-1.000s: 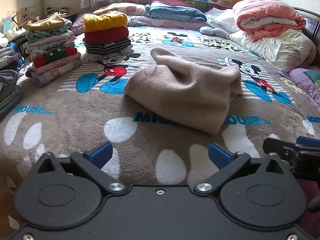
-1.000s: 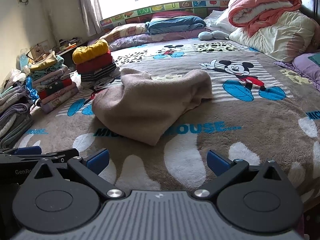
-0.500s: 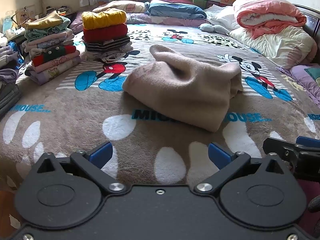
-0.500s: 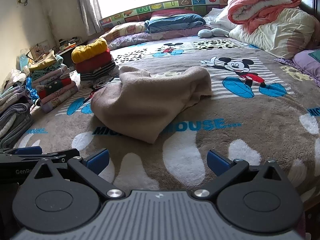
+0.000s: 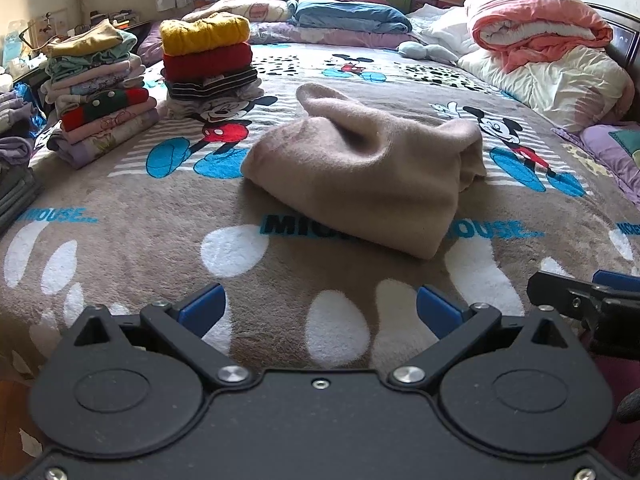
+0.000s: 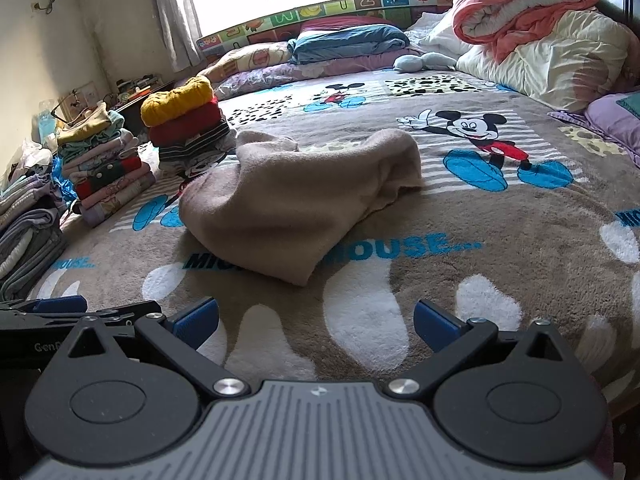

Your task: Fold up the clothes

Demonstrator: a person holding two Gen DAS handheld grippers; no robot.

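A beige garment [image 5: 360, 172] is seen lying in a loose, partly folded heap on the Mickey Mouse blanket [image 5: 140, 240] that covers the bed. It is placed ahead of both tools and is touched by neither.

The left gripper [image 5: 320, 312] is held low over the near edge of the blanket with its blue fingers [image 5: 202, 308] spread wide; nothing is gripped between them. From this gripper the garment is found straight ahead and slightly to the right, apart from the fingertips, with a strip of bare blanket and white paw prints left between.

The right gripper [image 6: 316, 318] is likewise held wide open and empty, its blue fingers [image 6: 434, 322] poised above the blanket. From it the garment [image 6: 296, 200] is seen ahead and a little to the left, its nearest folded corner pointed toward the gap between the fingers but kept apart from them.

The two tools are held side by side: the right one's tip is caught at the right edge of the left wrist view, and the left one at the left edge of the right wrist view.

Beyond the garment and to the left, two stacks of folded clothes [image 5: 208, 64] are set on the blanket. Rolled quilts [image 5: 536, 40] are piled far ahead to the right, and pillows [image 5: 344, 20] are laid along the headboard.
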